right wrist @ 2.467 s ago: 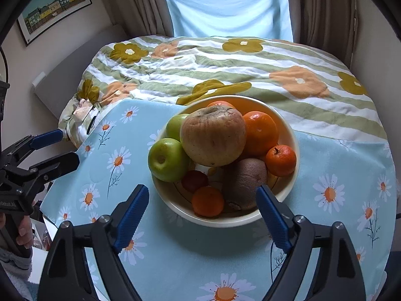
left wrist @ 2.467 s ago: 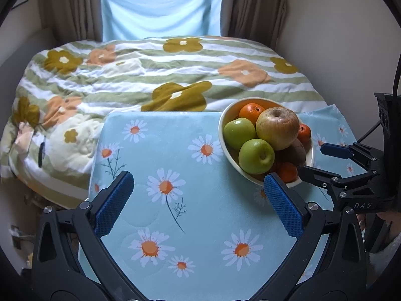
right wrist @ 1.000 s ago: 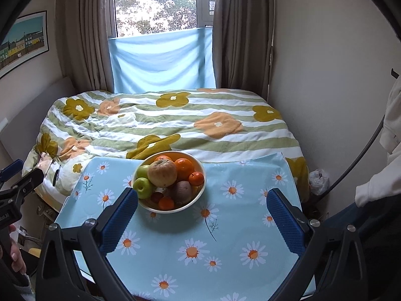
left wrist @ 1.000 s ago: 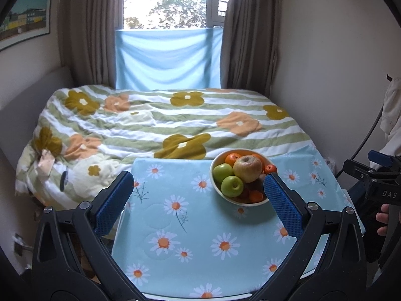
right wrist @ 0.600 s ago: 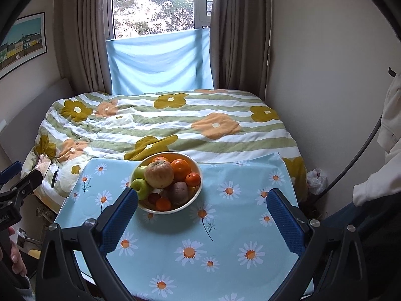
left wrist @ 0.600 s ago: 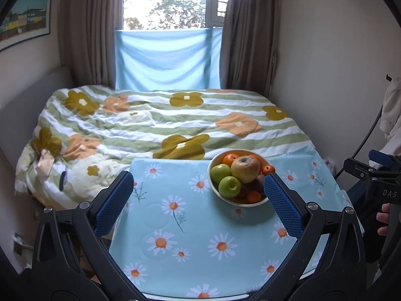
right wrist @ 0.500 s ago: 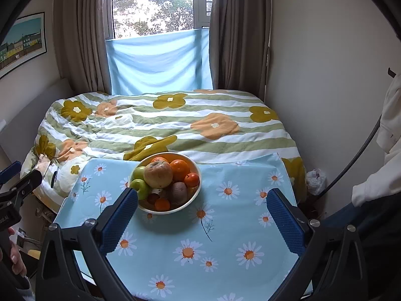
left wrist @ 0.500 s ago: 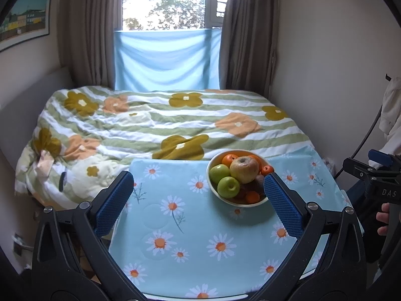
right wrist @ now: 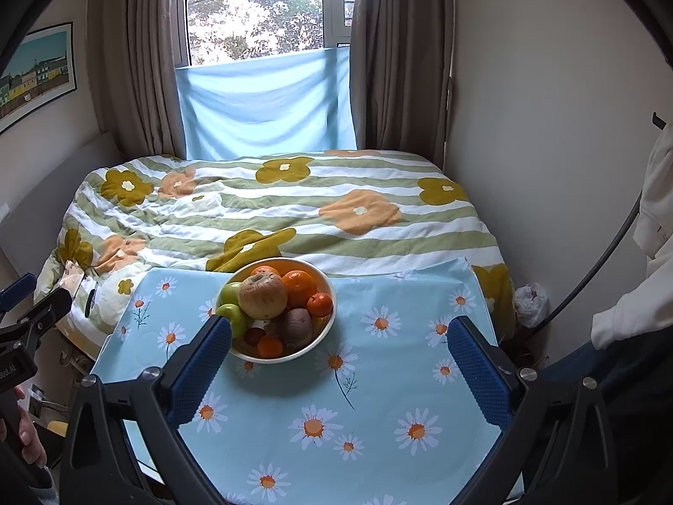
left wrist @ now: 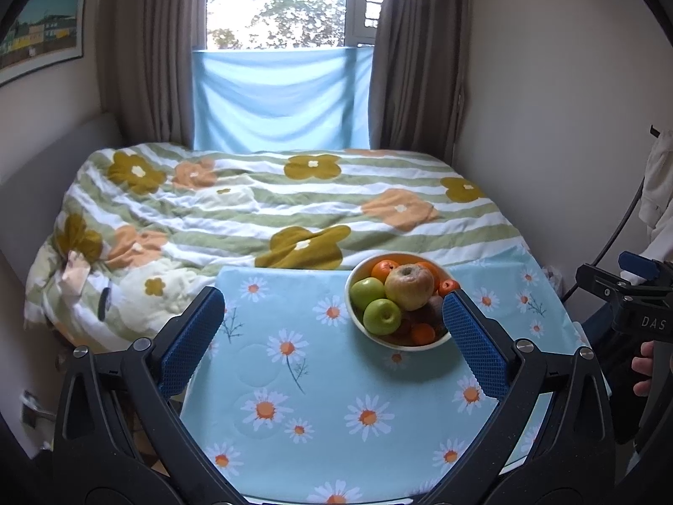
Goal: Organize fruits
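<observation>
A white bowl (left wrist: 355,317) (right wrist: 326,284) heaped with fruit stands on the table with the daisy cloth (left wrist: 336,400) (right wrist: 378,400). In it lie a big yellow-red apple (left wrist: 409,281) (right wrist: 263,294), two green apples (left wrist: 382,315), oranges (right wrist: 299,283), small tangerines (right wrist: 319,304) and a brown kiwi (right wrist: 299,323). My left gripper (left wrist: 332,328) is open and empty, above the near half of the table, the bowl close to its right finger. My right gripper (right wrist: 340,349) is open and empty, the bowl by its left finger.
A bed with a flowered striped quilt (left wrist: 269,210) lies right behind the table. Walls close in on both sides, with a window and curtains (left wrist: 286,33) at the back. The other gripper shows at each view's edge (left wrist: 631,290) (right wrist: 25,315).
Both grippers have pulled far back and up from the bowl since 2.5 s ago. Over the last second they drifted only slightly. The fruit has not moved.
</observation>
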